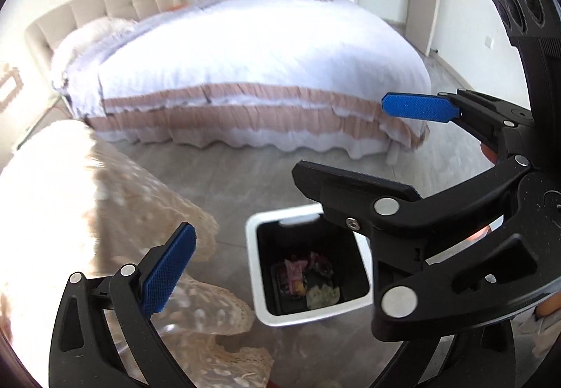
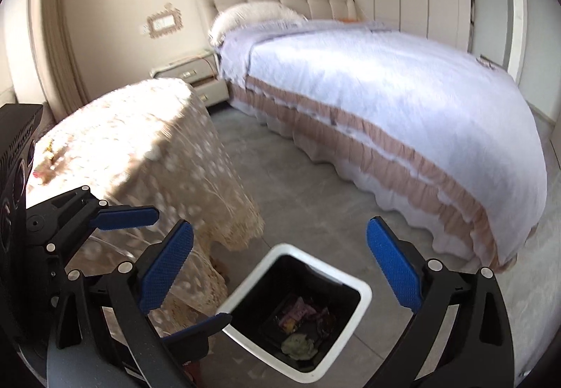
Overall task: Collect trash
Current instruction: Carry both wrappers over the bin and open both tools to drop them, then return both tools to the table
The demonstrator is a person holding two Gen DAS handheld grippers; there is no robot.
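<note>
The trash (image 2: 298, 326) lies at the bottom of the white-rimmed bin (image 2: 364, 293) on the floor (image 2: 298, 184): pink and yellow wrappers, dark crumpled packets and a pale wad near the front.

Right claw (image 2: 280, 272): jaws wide, nothing between them, above the bin mouth. Left claw (image 2: 157, 268), just to its left: jaws also spread, empty.

The drop appears complete. For the step in hand, lift both claws straight clear of the rim, keeping jaws wide.

The lace-covered worktop (image 2: 133, 128) stands left of the bin; small items at its left edge may be further trash. The bed (image 2: 385, 89) lies far right.
</note>
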